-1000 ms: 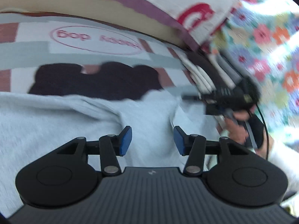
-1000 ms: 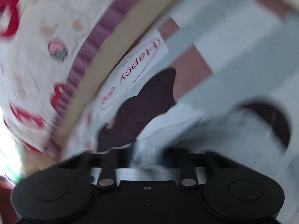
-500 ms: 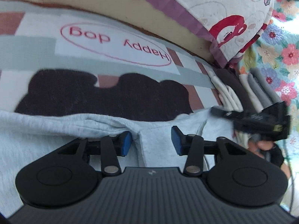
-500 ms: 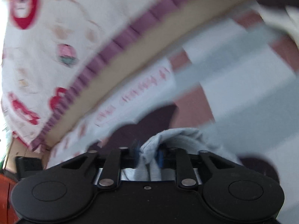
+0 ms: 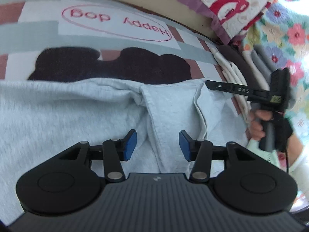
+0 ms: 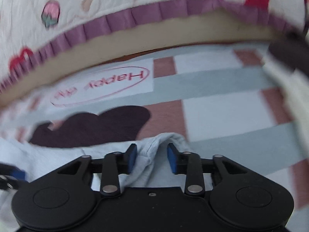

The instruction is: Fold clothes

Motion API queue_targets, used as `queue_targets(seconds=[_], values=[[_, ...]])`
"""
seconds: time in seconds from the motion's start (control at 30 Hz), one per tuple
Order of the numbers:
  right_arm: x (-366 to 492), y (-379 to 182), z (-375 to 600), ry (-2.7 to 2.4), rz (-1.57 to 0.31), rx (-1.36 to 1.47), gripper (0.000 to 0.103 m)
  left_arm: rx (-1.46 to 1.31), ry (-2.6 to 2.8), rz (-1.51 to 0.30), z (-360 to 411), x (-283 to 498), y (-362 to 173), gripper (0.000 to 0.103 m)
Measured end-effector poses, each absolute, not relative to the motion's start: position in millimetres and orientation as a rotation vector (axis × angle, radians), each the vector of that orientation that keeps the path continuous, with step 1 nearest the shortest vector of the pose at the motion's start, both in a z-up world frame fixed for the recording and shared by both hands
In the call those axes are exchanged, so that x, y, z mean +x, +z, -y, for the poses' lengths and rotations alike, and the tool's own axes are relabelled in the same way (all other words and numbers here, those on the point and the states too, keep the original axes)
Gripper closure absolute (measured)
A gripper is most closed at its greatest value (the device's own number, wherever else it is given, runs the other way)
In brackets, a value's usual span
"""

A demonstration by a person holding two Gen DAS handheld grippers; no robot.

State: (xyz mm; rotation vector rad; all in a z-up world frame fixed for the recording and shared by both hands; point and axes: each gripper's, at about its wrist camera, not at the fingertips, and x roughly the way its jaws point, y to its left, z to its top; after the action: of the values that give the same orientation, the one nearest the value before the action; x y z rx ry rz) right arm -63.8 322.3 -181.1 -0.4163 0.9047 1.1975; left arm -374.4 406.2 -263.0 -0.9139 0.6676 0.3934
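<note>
Left hand-held gripper (image 5: 157, 143): I see it released, pads spread over a fold of the grey garment (image 5: 77, 112).
Right hand-held gripper (image 6: 152, 158): released, straddling the garment's far corner.
Garment: on the checked bed sheet (image 6: 222, 81), folded clothes stack (image 5: 233, 71) to the right.

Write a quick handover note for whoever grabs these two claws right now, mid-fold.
Left claw: open, hanging over the light grey garment, gripping nothing.
Right claw: open, pads either side of a bunched corner of the garment, not clamped.
The garment lies on the patterned bedspread; its right part looks folded over, left part spread.
A stack of folded clothes sits to the right.
Left: finish folding, add to the stack.
</note>
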Motion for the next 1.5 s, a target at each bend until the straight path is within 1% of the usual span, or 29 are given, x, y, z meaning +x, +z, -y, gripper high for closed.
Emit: queue_targets(seconds=[0.1,0.2,0.27,0.3,0.37,0.43,0.47,0.5,0.53,0.57,0.73,0.8,0.9,1.0,1.03,1.07,1.13,1.2,1.33,1.4,1.5], values=[[-90,-155,-308,1.249,-0.780,-0.423,0.056,-0.874,0.386,-0.673,-402,-369,-261,0.052],[-102,-145,-309,1.438,-0.853,-0.362,0.058,-0.852,0.390,-0.681,-399,-367,-259,0.053],[-109,-149,-320,1.482,-0.922,-0.377,0.057,-0.873,0.408,-0.676,-400,-369,-259,0.053],[-113,-153,-326,1.485,-0.923,-0.404,0.056,-0.889,0.419,-0.673,-401,-370,-259,0.053],[-117,-166,-335,1.443,-0.894,-0.490,0.036,-0.921,0.436,-0.668,-402,-372,-259,0.053],[-117,-179,-336,1.398,-0.875,-0.531,0.036,-0.932,0.448,-0.671,-401,-373,-258,0.053],[-117,-182,-333,1.423,-0.880,-0.522,0.043,-0.927,0.451,-0.676,-400,-373,-257,0.053],[-118,-182,-326,1.475,-0.886,-0.508,0.051,-0.919,0.451,-0.681,-399,-372,-256,0.053],[-119,-181,-319,1.528,-0.891,-0.493,0.081,-0.910,0.451,-0.686,-398,-371,-255,0.053],[-120,-180,-312,1.579,-0.895,-0.480,0.098,-0.905,0.451,-0.687,-398,-370,-255,0.053],[-132,-178,-260,1.671,-0.896,-0.570,0.098,-0.873,0.466,-0.672,-398,-369,-253,0.052],[-133,-182,-237,1.666,-0.930,-0.601,0.098,-0.865,0.460,-0.661,-396,-369,-252,0.052],[-136,-186,-211,1.579,-0.932,-0.668,0.098,-0.853,0.451,-0.643,-394,-370,-251,0.052],[-127,-181,-184,1.511,-0.997,-0.618,0.093,-0.873,0.402,-0.602,-392,-370,-252,0.052],[-124,-178,-174,1.489,-1.025,-0.589,0.088,-0.894,0.386,-0.578,-392,-371,-254,0.049],[-121,-174,-166,1.468,-1.035,-0.548,0.072,-0.924,0.380,-0.556,-393,-372,-256,0.048],[-108,-168,-149,1.434,-1.071,-0.402,0.051,-0.954,0.361,-0.544,-391,-371,-257,0.047],[-94,-170,-144,1.418,-1.137,-0.227,0.050,-0.937,0.325,-0.583,-387,-367,-257,0.047],[-75,-187,-153,1.345,-1.263,0.030,0.050,-0.896,0.306,-0.660,-379,-359,-259,0.047],[-74,-201,-163,1.327,-1.315,0.102,0.048,-0.931,0.317,-0.659,-381,-360,-261,0.048],[-80,-214,-177,1.294,-1.363,0.090,0.048,-0.941,0.338,-0.641,-385,-364,-260,0.048]])
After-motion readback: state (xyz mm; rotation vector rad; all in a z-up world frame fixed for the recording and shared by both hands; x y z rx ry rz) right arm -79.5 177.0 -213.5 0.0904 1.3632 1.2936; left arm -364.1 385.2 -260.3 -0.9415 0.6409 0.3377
